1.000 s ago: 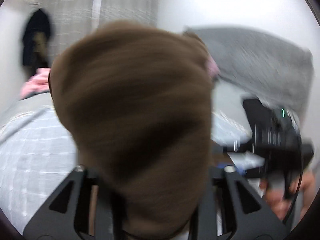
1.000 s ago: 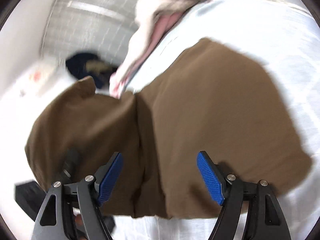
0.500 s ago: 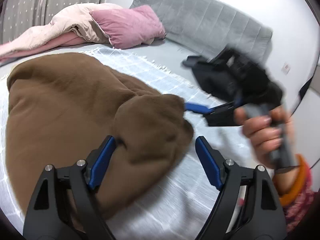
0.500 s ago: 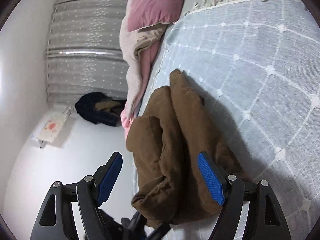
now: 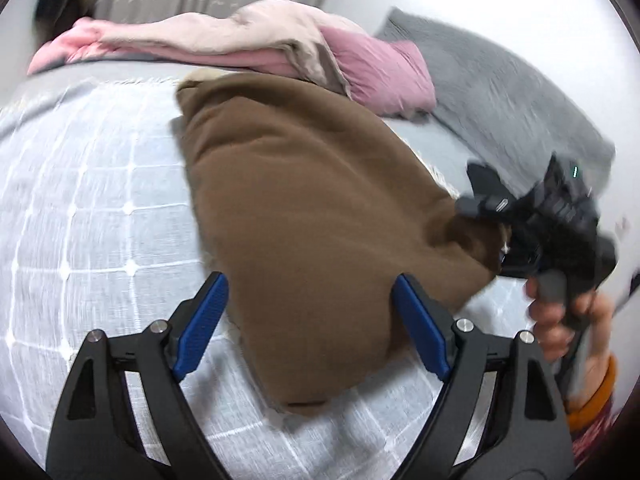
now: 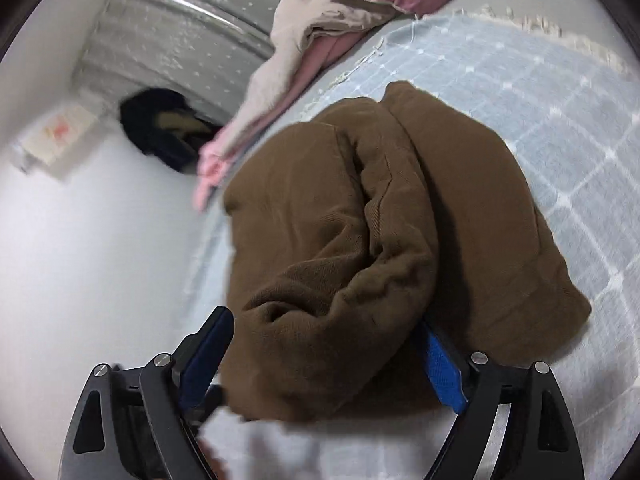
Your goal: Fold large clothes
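Left wrist: my left tool (image 5: pixel 308 328) is spreading, pads clear of the brown garment (image 5: pixel 320 216) folded on the bed (image 5: pixel 80 200). Right wrist: my right tool (image 6: pixel 326 358) is widening, garment's bunched edge between its pads

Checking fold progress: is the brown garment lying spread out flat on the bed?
No, the brown garment lies bunched in thick folds.

We see a plain brown garment (image 5: pixel 304 208) on a pale blue bedspread (image 5: pixel 88 208) checked with white lines. Our grippers are black with blue pads (image 5: pixel 202 326). Behind lie pink bedding (image 5: pixel 248 44), a grey headboard (image 5: pixel 504 96) and a white-dotted grey curtain (image 6: pixel 176 20).
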`<action>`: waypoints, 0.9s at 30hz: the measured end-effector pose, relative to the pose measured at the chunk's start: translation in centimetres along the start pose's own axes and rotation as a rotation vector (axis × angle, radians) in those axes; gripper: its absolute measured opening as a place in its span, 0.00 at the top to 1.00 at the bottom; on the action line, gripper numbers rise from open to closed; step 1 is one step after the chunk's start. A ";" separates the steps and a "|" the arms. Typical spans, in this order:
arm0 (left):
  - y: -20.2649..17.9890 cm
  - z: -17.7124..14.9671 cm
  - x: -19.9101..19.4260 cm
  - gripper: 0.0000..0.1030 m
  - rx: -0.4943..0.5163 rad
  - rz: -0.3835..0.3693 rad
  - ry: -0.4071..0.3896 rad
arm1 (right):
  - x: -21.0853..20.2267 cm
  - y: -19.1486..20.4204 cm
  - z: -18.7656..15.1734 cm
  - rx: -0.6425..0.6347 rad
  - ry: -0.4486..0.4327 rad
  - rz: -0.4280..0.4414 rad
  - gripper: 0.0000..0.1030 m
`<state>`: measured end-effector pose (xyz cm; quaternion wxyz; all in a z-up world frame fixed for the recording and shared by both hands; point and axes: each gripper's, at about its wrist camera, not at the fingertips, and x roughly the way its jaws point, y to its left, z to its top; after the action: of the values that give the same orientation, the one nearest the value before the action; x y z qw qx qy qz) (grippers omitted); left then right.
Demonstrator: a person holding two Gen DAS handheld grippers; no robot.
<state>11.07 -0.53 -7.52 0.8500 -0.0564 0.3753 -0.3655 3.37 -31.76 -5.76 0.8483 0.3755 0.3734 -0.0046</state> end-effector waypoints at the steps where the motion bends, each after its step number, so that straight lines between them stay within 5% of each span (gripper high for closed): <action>1: 0.4 -0.1 -0.4 0.18 -0.020 0.017 -0.028 | 0.5 0.3 0.2 -0.008 -0.042 -0.062 0.26; 4: 1.2 0.1 -0.8 0.18 -0.069 0.045 -0.061 | 1.1 0.3 1.1 0.026 -0.091 -0.042 0.63; 10: -1.0 1.2 -0.5 0.18 -0.035 0.041 -0.111 | -5.0 2.4 2.7 -0.023 -0.254 0.156 0.78; 15: -3.6 1.3 0.8 0.18 0.058 0.029 -0.097 | -8.5 -1.6 3.1 0.010 -0.307 0.087 0.77; 20: -4.6 0.3 5.1 0.18 0.015 -0.033 -0.026 | -2.2 -9.6 1.7 0.128 -0.028 -0.170 0.65; 22: -4.3 0.2 5.3 0.16 -0.040 -0.053 -0.034 | -2.6 -10.4 1.7 0.143 -0.024 -0.183 0.40; 24: -3.9 0.4 5.2 0.16 -0.053 -0.068 -0.025 | -4.3 -9.9 2.0 0.112 -0.031 -0.156 0.31; 27: -3.6 1.1 5.1 0.16 -0.036 -0.083 0.010 | -6.7 -9.2 2.5 0.068 -0.048 -0.136 0.30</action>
<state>12.06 -6.74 -8.46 0.8311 -0.0854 0.3833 -0.3938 -2.53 -41.78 -6.25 0.8414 0.3778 0.3771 -0.0840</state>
